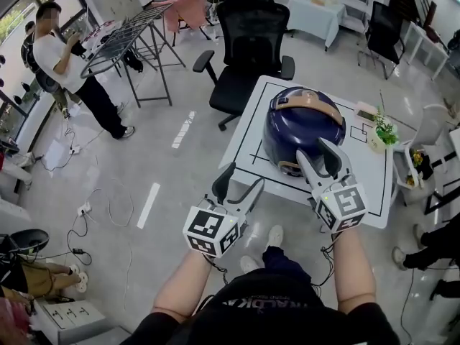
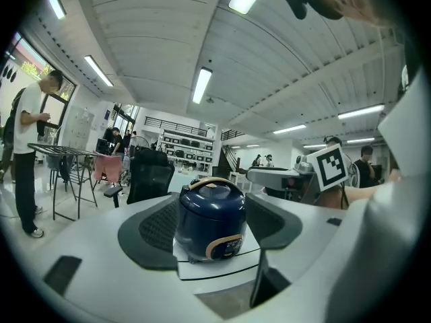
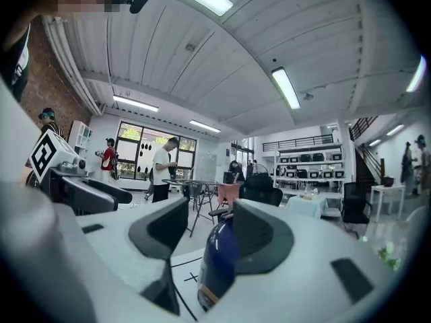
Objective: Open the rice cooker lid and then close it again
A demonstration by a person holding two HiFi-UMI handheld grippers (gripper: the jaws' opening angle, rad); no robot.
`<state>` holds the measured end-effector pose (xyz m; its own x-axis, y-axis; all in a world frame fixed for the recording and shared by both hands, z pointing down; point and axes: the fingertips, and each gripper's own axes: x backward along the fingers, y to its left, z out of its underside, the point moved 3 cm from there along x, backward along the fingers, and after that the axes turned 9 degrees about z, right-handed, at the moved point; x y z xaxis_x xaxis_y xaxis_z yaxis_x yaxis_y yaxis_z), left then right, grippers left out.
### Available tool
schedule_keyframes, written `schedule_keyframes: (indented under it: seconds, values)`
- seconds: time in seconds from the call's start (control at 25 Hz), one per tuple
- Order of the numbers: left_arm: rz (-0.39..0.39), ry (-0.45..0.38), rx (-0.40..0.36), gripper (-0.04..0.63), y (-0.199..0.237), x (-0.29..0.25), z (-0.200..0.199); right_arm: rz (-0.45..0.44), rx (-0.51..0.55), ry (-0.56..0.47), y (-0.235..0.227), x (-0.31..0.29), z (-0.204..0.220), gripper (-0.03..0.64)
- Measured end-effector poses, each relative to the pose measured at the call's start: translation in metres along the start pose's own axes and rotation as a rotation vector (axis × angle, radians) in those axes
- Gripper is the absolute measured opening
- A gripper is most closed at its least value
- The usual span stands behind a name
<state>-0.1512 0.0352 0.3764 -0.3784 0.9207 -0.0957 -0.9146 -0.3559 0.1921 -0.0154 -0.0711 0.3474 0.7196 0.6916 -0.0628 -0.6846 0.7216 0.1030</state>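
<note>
Forearms reach forward. Left gripper point(image 1: 243, 177) short of the table point(image 1: 248, 131), jaws apart, empty. Right gripper point(image 1: 314, 149) jaws apart near the cooker point(image 1: 302, 124) front. Cooker upright mid-table, lid shut, front panel facing me.

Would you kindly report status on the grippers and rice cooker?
Both grippers open, empty: left gripper at table edge, right gripper near front of rice cooker. Lid shut. Nothing blocking.

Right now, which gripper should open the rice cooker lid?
Probably the right gripper: its open jaws are by the rice cooker, while the left gripper, also open, hangs farther back.
</note>
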Motion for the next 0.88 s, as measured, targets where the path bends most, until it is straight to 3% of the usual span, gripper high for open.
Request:
schedule_keyframes:
  seconds: [0.2, 0.68, 0.88]
  values:
    - [0.004, -0.002, -0.006, 0.298, 0.013, -0.027, -0.008, 0.015, 0.038, 0.005, -0.021, -0.023, 0.001, 0.193]
    - [0.013, 0.004, 0.002, 0.298, 0.035, -0.107, -0.019, 0.031, 0.268, 0.04, -0.068, -0.073, 0.016, 0.193]
    - [0.013, 0.007, -0.005, 0.298, 0.042, -0.139, -0.023, 0.024, 0.436, 0.06, -0.081, -0.093, 0.021, 0.193]
